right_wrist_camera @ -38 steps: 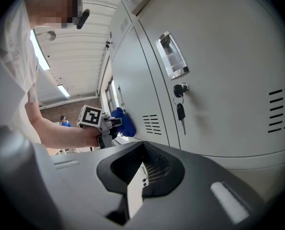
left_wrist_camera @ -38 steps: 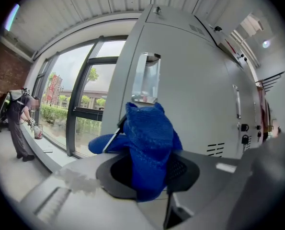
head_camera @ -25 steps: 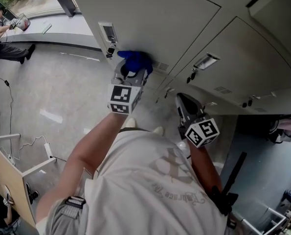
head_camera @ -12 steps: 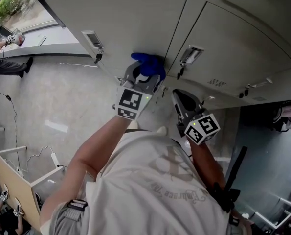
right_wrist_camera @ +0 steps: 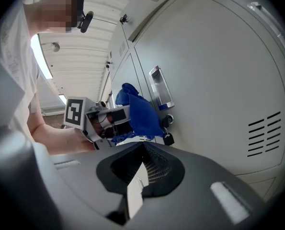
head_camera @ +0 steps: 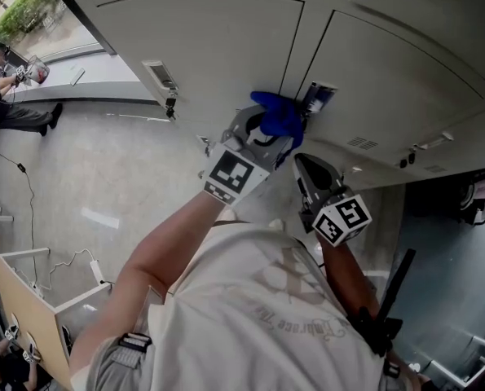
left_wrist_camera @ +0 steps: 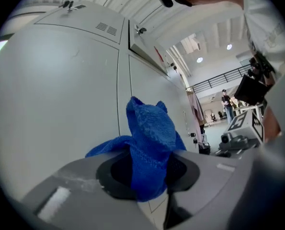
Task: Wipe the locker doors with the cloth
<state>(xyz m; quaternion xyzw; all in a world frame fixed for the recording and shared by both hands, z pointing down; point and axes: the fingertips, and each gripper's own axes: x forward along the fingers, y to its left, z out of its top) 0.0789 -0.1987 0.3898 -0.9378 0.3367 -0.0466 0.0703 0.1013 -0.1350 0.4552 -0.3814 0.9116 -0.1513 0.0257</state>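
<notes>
The left gripper [head_camera: 268, 130] pinches the blue cloth [head_camera: 279, 114], which is bunched and pressed to the locker doors [head_camera: 226, 39] on the seam just left of the recessed handle [head_camera: 317, 96]. The right gripper [head_camera: 309, 172] hangs below that handle, jaws pressed together on nothing. Wiping looks under way, but how much is done is hard to judge: the pale grey painted metal shows no streaks or damp. The doors around the handle probably all need passes. Far left of the handle are a glossy grey floor [head_camera: 103, 169] and a seated person [head_camera: 2, 88].
</notes>
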